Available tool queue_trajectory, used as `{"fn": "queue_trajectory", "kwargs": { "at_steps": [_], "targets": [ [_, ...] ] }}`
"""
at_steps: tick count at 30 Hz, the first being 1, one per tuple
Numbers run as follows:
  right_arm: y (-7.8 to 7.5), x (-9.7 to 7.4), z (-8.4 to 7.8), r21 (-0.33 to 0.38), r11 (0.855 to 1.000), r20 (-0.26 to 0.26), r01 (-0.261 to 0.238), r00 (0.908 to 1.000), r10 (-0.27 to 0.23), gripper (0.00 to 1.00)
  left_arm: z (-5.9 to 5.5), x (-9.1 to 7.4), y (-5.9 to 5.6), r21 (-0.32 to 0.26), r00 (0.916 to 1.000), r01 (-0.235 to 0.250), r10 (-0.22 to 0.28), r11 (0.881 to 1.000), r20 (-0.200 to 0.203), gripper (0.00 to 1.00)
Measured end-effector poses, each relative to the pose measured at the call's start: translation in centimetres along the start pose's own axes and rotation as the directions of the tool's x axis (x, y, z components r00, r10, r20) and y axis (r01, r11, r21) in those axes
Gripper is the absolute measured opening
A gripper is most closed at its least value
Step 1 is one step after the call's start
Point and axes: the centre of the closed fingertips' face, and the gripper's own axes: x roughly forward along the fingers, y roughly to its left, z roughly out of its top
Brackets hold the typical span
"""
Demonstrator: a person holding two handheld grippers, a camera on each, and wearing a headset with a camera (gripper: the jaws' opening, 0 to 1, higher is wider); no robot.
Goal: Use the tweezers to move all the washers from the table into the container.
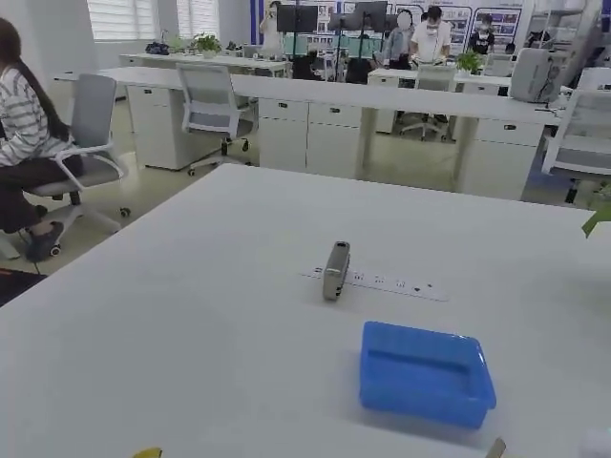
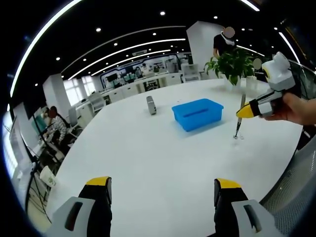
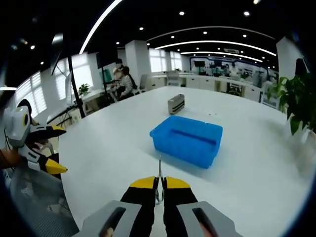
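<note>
Tweezers [image 3: 159,167] are pinched between the closed jaws of the right gripper [image 3: 159,181]. They are long and thin and stick straight out from the jaws, toward the blue container [image 3: 183,147]. In the left gripper view they stand almost upright, tips down at the white bench [image 2: 148,163], near the container. The left gripper [image 2: 163,181] has its jaws wide apart, holding nothing.

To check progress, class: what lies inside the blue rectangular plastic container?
The blue rectangular plastic container shows a bare blue floor with nothing visible on it. Its near wall covers the strip of floor just behind it.
</note>
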Motion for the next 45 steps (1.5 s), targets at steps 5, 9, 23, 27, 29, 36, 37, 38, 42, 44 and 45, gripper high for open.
{"fn": "queue_trajectory", "kwargs": {
  "at_steps": [5, 9, 23, 27, 29, 36, 37, 38, 42, 44, 45],
  "targets": [
    [-0.1, -0.1, 0.9, 0.004, 1.0, 0.013, 0.0, 0.9999, 0.0, 0.0, 0.0, 0.0, 0.0, -0.001, 1.0, -0.002, 0.002, 1.0, 0.001, 0.87],
    [-0.2, -0.4, 1.7, -0.004, 1.0, 0.023, -0.001, 0.9997, 0.001, 0.0, -0.2, 0.0, -0.1, 0.008, 0.9999, 0.0, 0.0, 1.0, -0.01, 0.87],
    [-2.3, -0.3, 6.2, -0.041, 0.999, 0.09, 0.027, 0.9957, -0.023, 0.0, -0.1, 0.0, -0.1, 0.005, 1.0, 0.003, -0.003, 1.0, -0.008, 0.87],
    [-3.1, 0.1, 7.6, -0.06, 0.998, 0.107, 0.036, 0.9938, -0.029, 0.0, -0.2, 0.0, -0.1, 0.006, 0.9999, 0.001, -0.001, 1.0, -0.011, 0.87],
    [-3.4, 0.4, 8.3, -0.071, 0.997, 0.116, 0.038, 0.9928, -0.03, 0.0, -0.1, 0.0, -0.1, 0.005, 0.9999, 0.001, -0.001, 1.0, -0.012, 0.87],
    [-4.6, 1.8, 10.6, -0.099, 0.994, 0.144, 0.048, 0.989, -0.034, 0.0, -0.3, 0.1, -0.1, 0.006, 0.9998, 0.0, 0.0, 1.0, -0.018, 0.87],
    [-4.8, 2.2, 10.9, -0.099, 0.994, 0.146, 0.05, 0.9887, -0.035, 0.0, -0.3, 0.1, -0.1, 0.006, 0.9998, 0.0, 0.0, 1.0, -0.02, 0.87],
    [-4.9, 2.4, 11.0, -0.101, 0.994, 0.146, 0.051, 0.9886, -0.036, 0.0, -0.3, 0.1, -0.1, 0.005, 0.9998, 0.0, 0.0, 1.0, -0.021, 0.87],
    [-5.6, 3.5, 11.0, -0.133, 0.989, 0.132, 0.069, 0.9899, -0.052, 0.0, -0.5, 0.2, -0.1, 0.007, 0.9996, -0.001, 0.001, 1.0, -0.028, 0.87],
    [-5.8, 4.2, 10.7, -0.135, 0.989, 0.121, 0.068, 0.9913, -0.052, 0.0, -0.5, 0.2, -0.1, 0.007, 0.9996, 0.0, 0.0, 1.0, -0.03, 0.87],
    [-5.8, 4.3, 10.7, -0.135, 0.989, 0.119, 0.067, 0.9916, -0.051, 0.0, -0.5, 0.2, -0.1, 0.007, 0.9995, 0.0, 0.0, 1.0, -0.031, 0.87]
  ]
}}
